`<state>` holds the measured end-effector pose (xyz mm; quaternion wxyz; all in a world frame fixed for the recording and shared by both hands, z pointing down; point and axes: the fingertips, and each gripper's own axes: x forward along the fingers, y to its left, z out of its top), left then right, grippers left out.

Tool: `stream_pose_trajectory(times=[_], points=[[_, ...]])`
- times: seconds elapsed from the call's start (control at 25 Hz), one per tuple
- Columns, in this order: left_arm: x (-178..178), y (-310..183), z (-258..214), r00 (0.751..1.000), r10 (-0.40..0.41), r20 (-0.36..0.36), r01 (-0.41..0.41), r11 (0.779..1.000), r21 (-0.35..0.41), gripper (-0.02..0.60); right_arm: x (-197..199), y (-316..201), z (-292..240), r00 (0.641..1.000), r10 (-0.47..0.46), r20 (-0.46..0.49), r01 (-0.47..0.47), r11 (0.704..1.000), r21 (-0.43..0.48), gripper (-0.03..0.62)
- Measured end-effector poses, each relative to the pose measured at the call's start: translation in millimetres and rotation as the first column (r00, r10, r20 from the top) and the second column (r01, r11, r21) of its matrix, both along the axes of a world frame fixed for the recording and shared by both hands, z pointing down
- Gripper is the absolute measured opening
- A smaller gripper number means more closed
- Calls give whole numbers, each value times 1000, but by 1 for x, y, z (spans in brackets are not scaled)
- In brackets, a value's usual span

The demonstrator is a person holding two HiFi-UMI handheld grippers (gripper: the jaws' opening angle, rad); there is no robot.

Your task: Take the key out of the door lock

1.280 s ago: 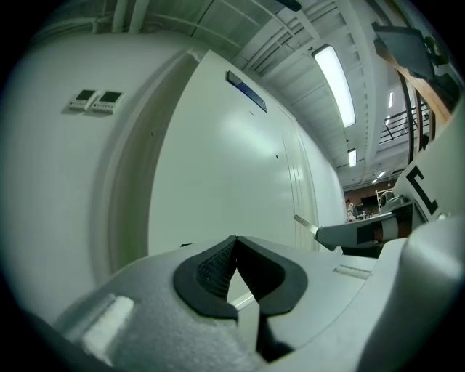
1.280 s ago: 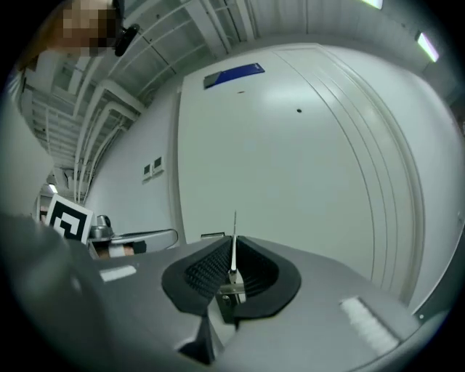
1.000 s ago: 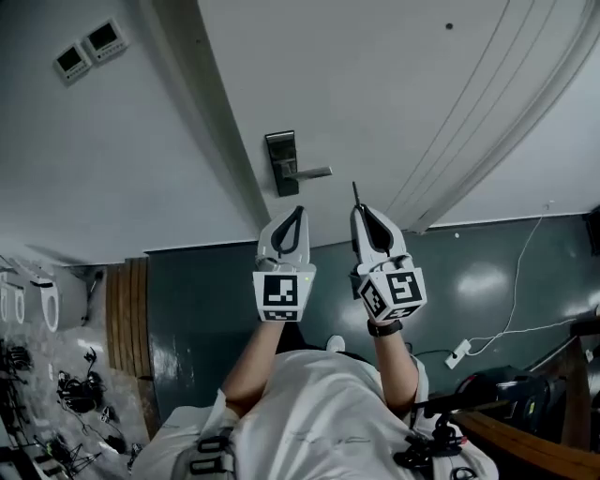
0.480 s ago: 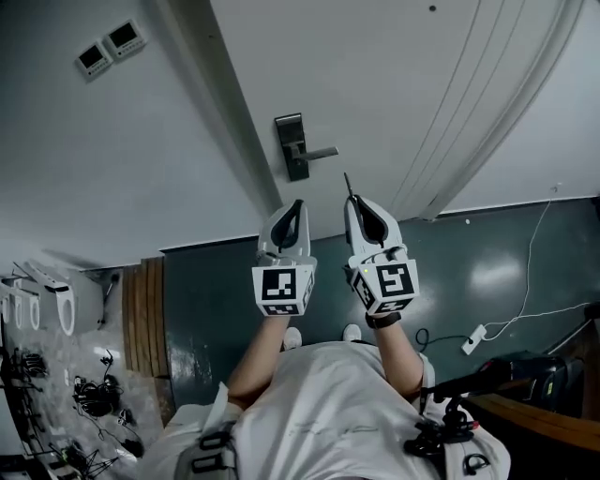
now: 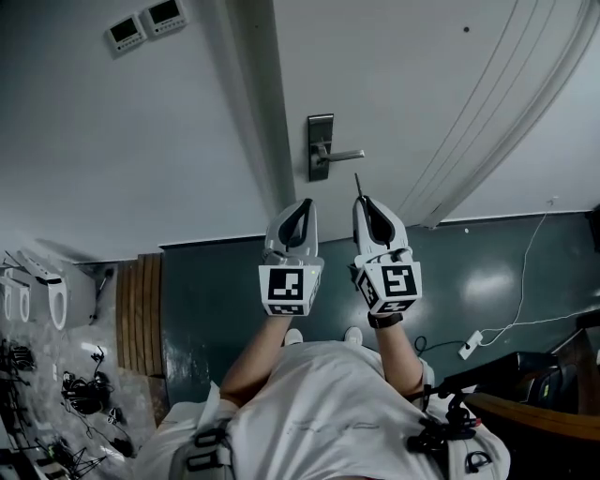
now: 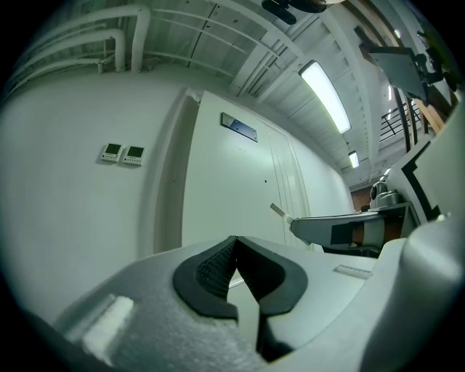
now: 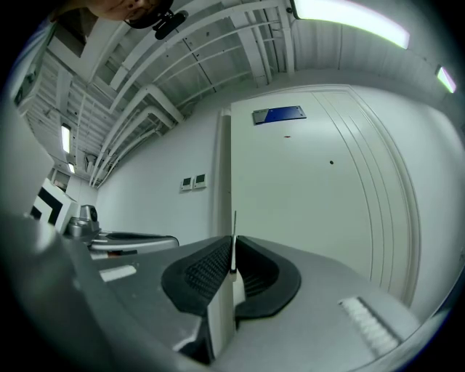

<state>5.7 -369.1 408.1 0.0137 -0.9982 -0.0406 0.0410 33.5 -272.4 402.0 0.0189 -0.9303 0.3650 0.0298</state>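
The white door (image 5: 422,84) carries a dark lock plate (image 5: 320,145) with a metal lever handle (image 5: 345,157). My right gripper (image 5: 360,199) is held just below and right of the handle, shut on the key (image 5: 357,184), whose thin blade sticks out past the tips, clear of the lock. In the right gripper view the key (image 7: 234,231) stands upright between the closed pads. My left gripper (image 5: 306,203) hangs beside it, shut and empty. The left gripper (image 6: 234,247) view shows the key tip (image 6: 278,211) on the right gripper, apart from the door.
Two small wall panels (image 5: 145,23) sit left of the door frame (image 5: 258,103). A wooden strip (image 5: 136,309) runs along the dark floor at the left. A power strip (image 5: 466,346) with a white cable lies at the right, and tangled cables (image 5: 80,389) at the lower left.
The lock plate and door have drifted right and a little down in the head view. Both grippers stay side by side below the lock, the right one still holding the key.
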Motion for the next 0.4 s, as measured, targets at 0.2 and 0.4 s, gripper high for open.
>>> stream_pose_trajectory(times=[0.2, 0.4], points=[[-7, -6, -1, 999, 39, 3, -39, 999, -10, 2, -5, -7, 9, 999, 28, 18, -28, 1000, -6, 28], [-3, -13, 2, 999, 53, 3, -53, 998, -26, 2, 5, -2, 19, 997, 68, 36, -68, 998, -18, 28]])
